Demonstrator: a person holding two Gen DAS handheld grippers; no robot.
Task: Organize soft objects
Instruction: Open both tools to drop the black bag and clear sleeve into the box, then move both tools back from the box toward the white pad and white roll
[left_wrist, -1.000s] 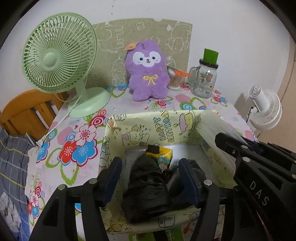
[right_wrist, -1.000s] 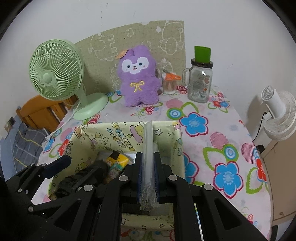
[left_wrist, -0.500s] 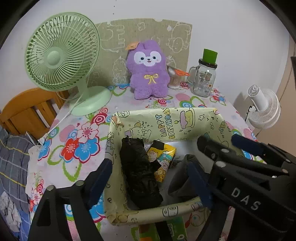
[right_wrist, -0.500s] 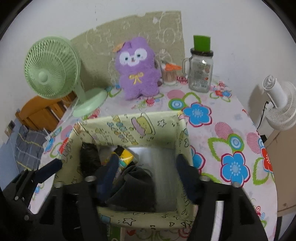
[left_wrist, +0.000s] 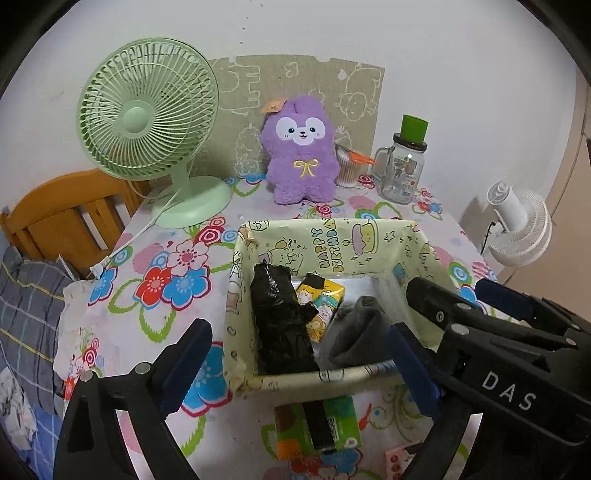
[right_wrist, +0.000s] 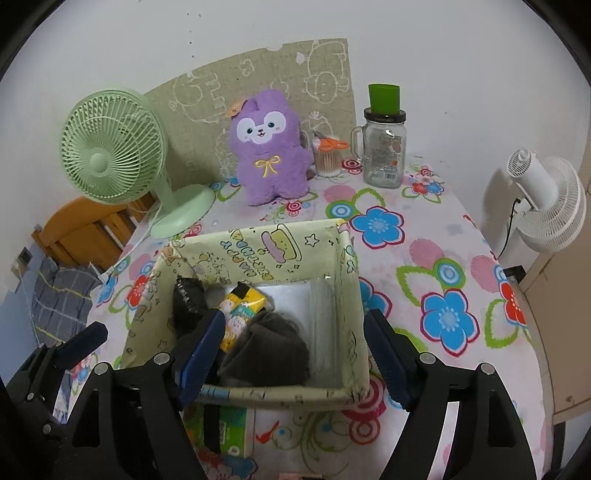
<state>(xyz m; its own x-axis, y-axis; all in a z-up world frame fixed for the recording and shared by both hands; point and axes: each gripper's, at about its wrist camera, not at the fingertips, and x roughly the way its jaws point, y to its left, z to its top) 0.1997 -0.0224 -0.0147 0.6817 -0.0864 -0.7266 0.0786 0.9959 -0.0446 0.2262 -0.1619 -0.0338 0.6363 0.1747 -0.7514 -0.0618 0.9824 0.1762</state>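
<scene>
Both the left gripper (left_wrist: 295, 354) and right gripper (right_wrist: 291, 354) have just been opened wide and hold nothing, the black bundle (left_wrist: 282, 325) and grey cloth (right_wrist: 271, 350) being released inside the paper-lined box (right_wrist: 347, 295); that placement is judged complete.

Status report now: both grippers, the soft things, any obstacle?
Left gripper and right gripper just opened, both empty. Black bundle and grey cloth lie in the box. Nothing blocks.
</scene>
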